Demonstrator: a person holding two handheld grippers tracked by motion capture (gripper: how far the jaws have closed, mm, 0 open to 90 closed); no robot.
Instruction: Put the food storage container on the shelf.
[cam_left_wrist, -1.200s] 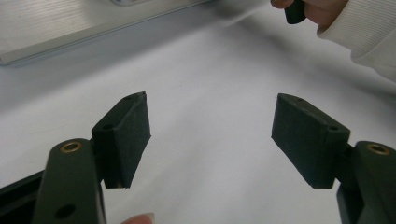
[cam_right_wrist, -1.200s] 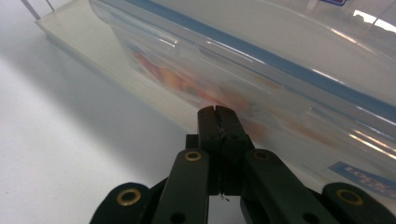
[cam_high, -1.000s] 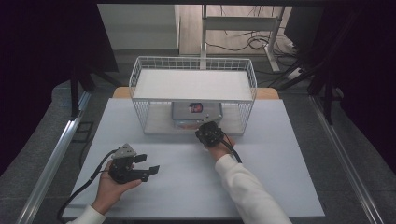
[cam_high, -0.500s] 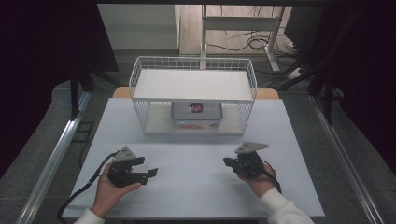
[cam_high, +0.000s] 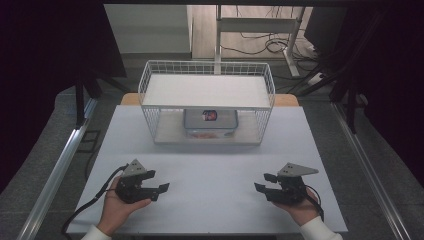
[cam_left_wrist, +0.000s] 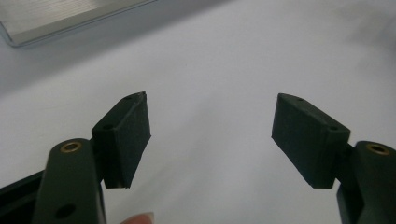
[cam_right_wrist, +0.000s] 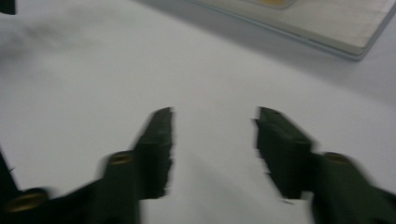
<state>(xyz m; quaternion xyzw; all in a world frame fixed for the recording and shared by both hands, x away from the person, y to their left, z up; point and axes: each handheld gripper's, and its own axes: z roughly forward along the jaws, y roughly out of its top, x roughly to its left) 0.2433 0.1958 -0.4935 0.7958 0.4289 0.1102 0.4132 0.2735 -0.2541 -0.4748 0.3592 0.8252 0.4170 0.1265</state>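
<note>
A clear container (cam_high: 210, 123) sits on the lower shelf of a white wire rack (cam_high: 207, 90) at the worktop's (cam_high: 210, 170) far side. Well apart from it, the left tongs (cam_high: 161, 190) stand spread and empty; the right tongs (cam_high: 262, 182), just opened, hold nothing

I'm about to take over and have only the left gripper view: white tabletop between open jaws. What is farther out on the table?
Observer: A white wire rack stands at the far side, a clear lidded container on its lower shelf.
Operator: And the right gripper?
Observer: The right gripper rests near the table's front edge; its jaws have just been opening, nothing between them.
Operator: Is the top shelf free?
Observer: Yes, bare.
</note>
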